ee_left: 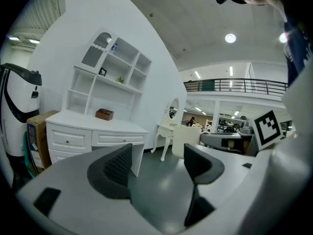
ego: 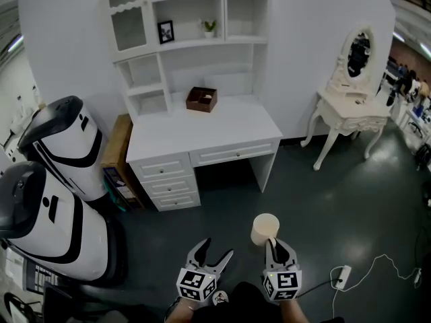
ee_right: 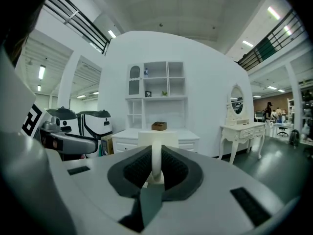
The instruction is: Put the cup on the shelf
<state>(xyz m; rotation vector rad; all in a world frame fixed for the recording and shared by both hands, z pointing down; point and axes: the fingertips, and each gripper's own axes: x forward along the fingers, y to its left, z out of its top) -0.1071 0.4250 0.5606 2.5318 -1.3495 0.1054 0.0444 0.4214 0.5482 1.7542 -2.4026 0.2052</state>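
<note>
A cream cup (ego: pixel 264 229) hangs low over the dark floor, and my right gripper (ego: pixel 275 242) is shut on its handle. In the right gripper view the handle (ee_right: pixel 156 159) is pinched between the ribbed pads, with the cup body (ee_right: pixel 157 140) just beyond them. My left gripper (ego: pixel 215 251) is beside it on the left, open and holding nothing. The left gripper view shows its wide gap (ee_left: pixel 159 163) and the cup (ee_left: pixel 186 141) off to the right. The white shelf unit (ego: pixel 202 42) rises over a white desk (ego: pixel 222 130) straight ahead, well away from both grippers.
A brown box (ego: pixel 201 99) sits on the desk, with a small frame (ego: pixel 166 31) and a plant (ego: pixel 209 27) on the shelf. Two white machines (ego: pixel 60 147) and a cardboard box (ego: pixel 118 147) stand at left. A dressing table (ego: pixel 353 106) is at right. A power strip (ego: pixel 341 276) lies on the floor.
</note>
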